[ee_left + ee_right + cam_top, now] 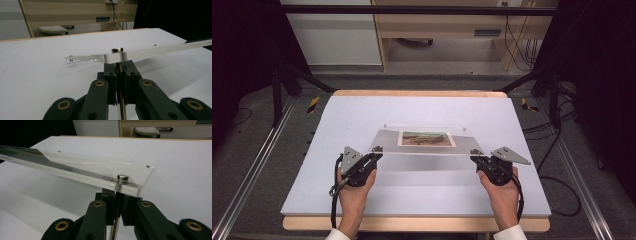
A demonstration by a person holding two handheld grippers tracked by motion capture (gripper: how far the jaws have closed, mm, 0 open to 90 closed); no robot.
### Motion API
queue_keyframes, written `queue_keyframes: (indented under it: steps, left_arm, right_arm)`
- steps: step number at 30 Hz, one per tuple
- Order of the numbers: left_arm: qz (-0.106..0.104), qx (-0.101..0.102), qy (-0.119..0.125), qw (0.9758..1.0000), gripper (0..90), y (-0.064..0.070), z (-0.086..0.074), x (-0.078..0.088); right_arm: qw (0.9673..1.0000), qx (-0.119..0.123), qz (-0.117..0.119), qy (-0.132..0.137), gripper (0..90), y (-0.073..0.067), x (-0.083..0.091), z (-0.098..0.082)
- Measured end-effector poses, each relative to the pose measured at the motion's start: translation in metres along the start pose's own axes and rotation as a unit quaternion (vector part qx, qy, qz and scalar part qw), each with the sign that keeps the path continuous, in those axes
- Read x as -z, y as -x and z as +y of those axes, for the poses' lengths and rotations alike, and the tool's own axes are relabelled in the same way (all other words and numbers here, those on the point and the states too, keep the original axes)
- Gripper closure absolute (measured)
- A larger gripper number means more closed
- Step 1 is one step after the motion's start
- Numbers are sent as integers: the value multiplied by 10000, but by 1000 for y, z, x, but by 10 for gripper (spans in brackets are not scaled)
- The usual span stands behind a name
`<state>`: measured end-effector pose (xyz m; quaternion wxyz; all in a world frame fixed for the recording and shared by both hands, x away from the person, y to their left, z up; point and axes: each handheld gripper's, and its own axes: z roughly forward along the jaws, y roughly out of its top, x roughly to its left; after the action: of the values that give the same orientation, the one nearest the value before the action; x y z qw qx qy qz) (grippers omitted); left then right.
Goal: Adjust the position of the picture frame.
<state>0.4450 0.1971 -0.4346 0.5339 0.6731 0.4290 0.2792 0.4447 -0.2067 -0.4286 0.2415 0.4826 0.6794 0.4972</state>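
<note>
A clear acrylic photo frame with a landscape picture in it hangs over the white table, near edge raised. My left gripper holds its near left corner and my right gripper its near right corner. In the left gripper view the black jaws of the left gripper are shut on a thin metal post under the plate, below a round metal cap. In the right gripper view the right gripper is likewise shut on a post below a cap at the plate's corner.
A white sheet covers the wooden table. Metal rails run along both sides on the floor. A wooden desk and loose cables stand beyond the far edge.
</note>
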Motion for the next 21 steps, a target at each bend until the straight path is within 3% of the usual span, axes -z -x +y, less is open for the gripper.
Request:
queue_keyframes:
  steps: [5, 8, 10, 15, 21]
  left_arm:
    - [65, -22, -136, 9999, 824, -6, -9, -2]
    - [126, -155, -311, 9993, 821, -3, -12, -1]
    - [154, -229, -483, 9985, 818, -2, -18, 0]
    - [110, -140, -808, 9966, 827, -2, -27, -1]
    - [28, -128, -1003, 9949, 832, -1, -31, -3]
  right_arm:
    - [9999, 126, -5, -40, 830, -6, -4, -3]
    - [9997, 202, -58, -119, 829, -8, -5, -8]
    - [9996, 164, -29, -210, 833, -8, -5, -13]
    - [9987, -24, 79, -496, 843, -7, -9, -26]
    - [9979, -48, 46, -645, 842, -4, -12, -31]
